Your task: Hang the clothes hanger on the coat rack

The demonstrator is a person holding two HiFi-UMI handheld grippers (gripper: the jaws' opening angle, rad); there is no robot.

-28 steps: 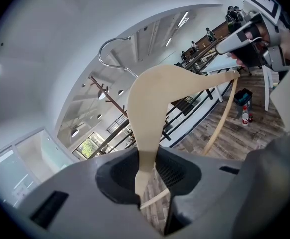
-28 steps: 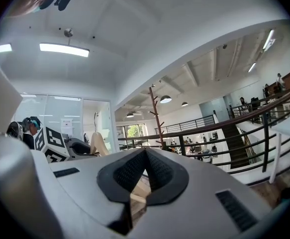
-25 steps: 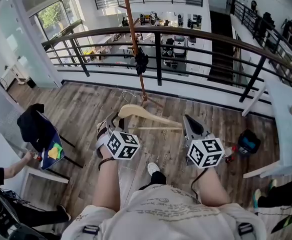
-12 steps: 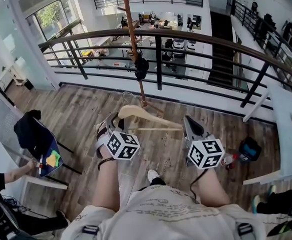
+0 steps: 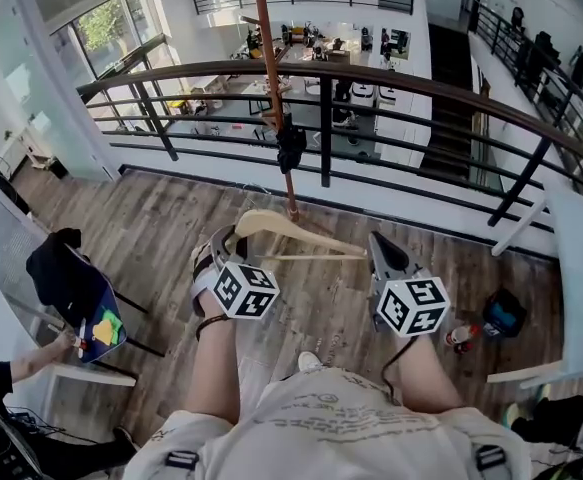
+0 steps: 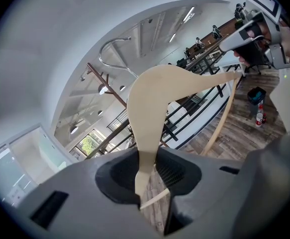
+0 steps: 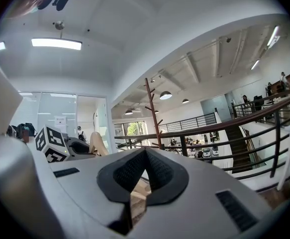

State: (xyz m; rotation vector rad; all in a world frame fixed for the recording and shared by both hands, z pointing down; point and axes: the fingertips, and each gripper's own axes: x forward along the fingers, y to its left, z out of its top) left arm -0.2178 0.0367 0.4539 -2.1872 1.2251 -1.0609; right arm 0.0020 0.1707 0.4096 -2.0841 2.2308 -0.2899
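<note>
1. Two grippers are seen side by side in front of the person in the head view, with the clothes hanger [image 5: 293, 229] carried between them above the wooden floor [image 5: 181, 218].
2. The left gripper [image 5: 225, 239] is clamped on one end of the wooden hanger; in the left gripper view the pale arm is seen rising from between the closed jaws, with the metal hook [image 6: 113, 47] at the top.
3. The right gripper [image 5: 375, 245] is clenched on the hanger's other end; in the right gripper view a sliver of pale wood is seen pinched between the nearly closed jaws.
4. The hanger is held roughly level, its hook turned towards the coat rack [image 5: 271, 58], and it is not yet hung on any peg.
5. The brown pole of the rack is seen just beyond the hanger, on the near side of the dark railing [image 5: 421, 76], with a dark item [image 5: 291, 144] fixed partway up it.
</note>
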